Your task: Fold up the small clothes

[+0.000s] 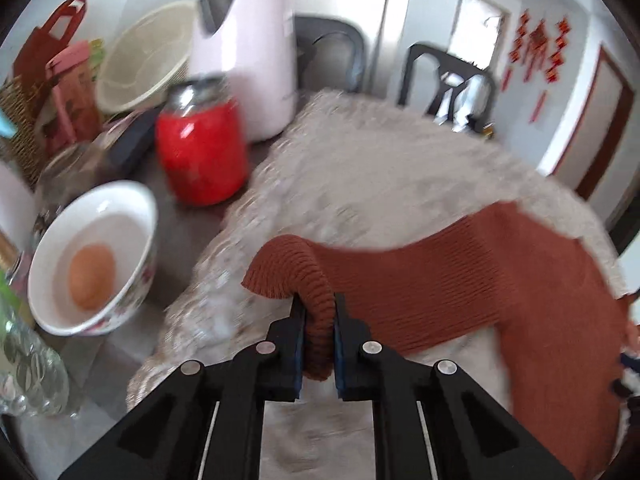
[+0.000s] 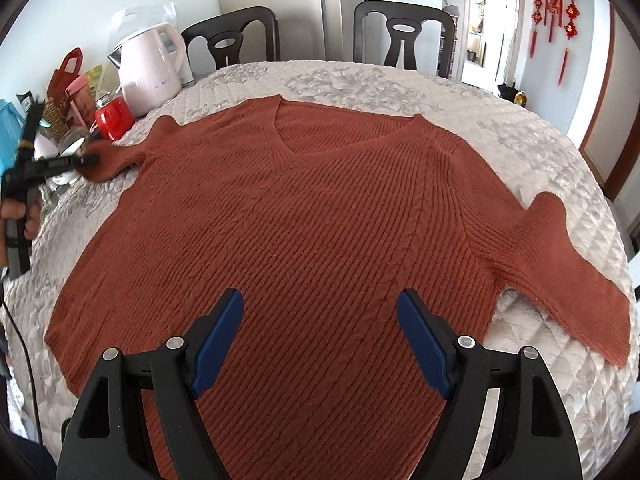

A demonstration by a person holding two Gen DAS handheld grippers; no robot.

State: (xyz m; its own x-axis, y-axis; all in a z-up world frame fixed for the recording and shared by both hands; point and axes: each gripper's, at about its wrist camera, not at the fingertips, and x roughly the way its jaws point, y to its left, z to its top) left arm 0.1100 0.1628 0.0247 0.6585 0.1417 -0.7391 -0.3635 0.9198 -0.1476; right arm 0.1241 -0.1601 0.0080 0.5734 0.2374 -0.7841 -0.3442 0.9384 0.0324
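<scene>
A rust-brown ribbed V-neck sweater (image 2: 304,216) lies spread flat, front up, on a quilted cream table cover (image 2: 400,84). My left gripper (image 1: 319,312) is shut on the cuff of the sweater's left sleeve (image 1: 296,268), which bunches up between the blue pads. In the right wrist view that same gripper (image 2: 90,160) shows at the far left, held by a hand, at the sleeve end (image 2: 116,160). My right gripper (image 2: 320,320) hovers open over the sweater's lower middle, with nothing between its fingers. The right sleeve (image 2: 580,276) lies stretched out toward the table's right edge.
Close to the held sleeve stand a red jar (image 1: 202,148), a pink kettle (image 1: 252,60), a white bowl with an egg (image 1: 92,256), a cream basket (image 1: 140,60) and glassware (image 1: 28,368). Two dark chairs (image 2: 404,32) stand behind the table.
</scene>
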